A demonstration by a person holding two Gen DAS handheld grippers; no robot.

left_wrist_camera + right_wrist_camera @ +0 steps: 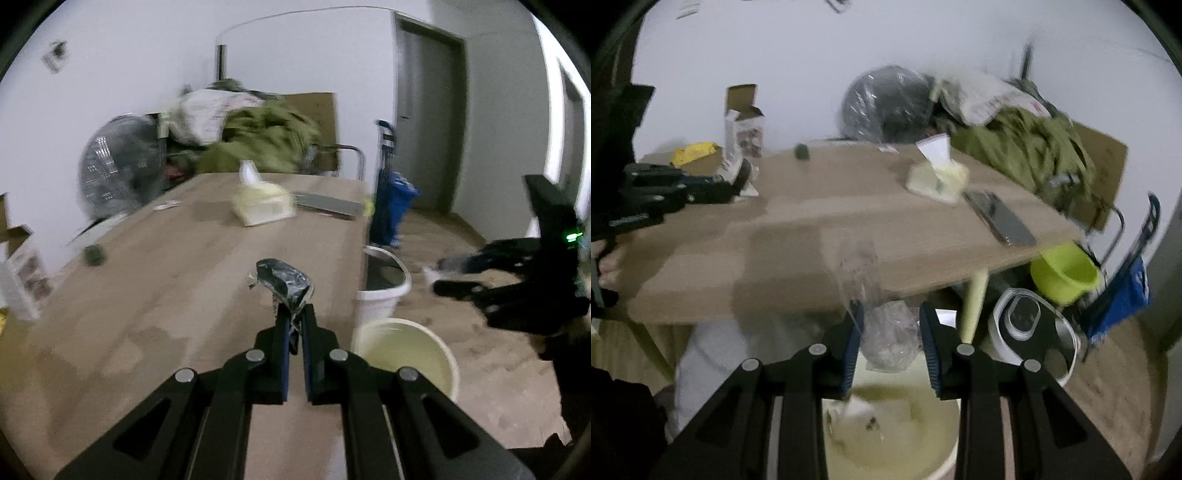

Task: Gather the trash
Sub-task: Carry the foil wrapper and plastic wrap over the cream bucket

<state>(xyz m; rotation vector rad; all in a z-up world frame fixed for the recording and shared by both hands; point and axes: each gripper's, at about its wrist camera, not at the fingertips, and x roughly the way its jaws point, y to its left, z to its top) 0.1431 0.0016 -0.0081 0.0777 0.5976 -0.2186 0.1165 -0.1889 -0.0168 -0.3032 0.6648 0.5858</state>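
Trash is hanging in both grippers beside the wooden counter (166, 258). Near its right edge, a cream bucket (406, 354) is sitting on the floor. Above it, the right gripper (891, 325) is pinching a clear plastic bag (890, 339), half closed. The left gripper (294, 321) is clamping tight on a foil wrapper (284, 280) over the counter.

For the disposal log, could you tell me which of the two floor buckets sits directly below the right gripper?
The cream bucket, under the right gripper and its clear plastic bag; the white bucket stands further right.
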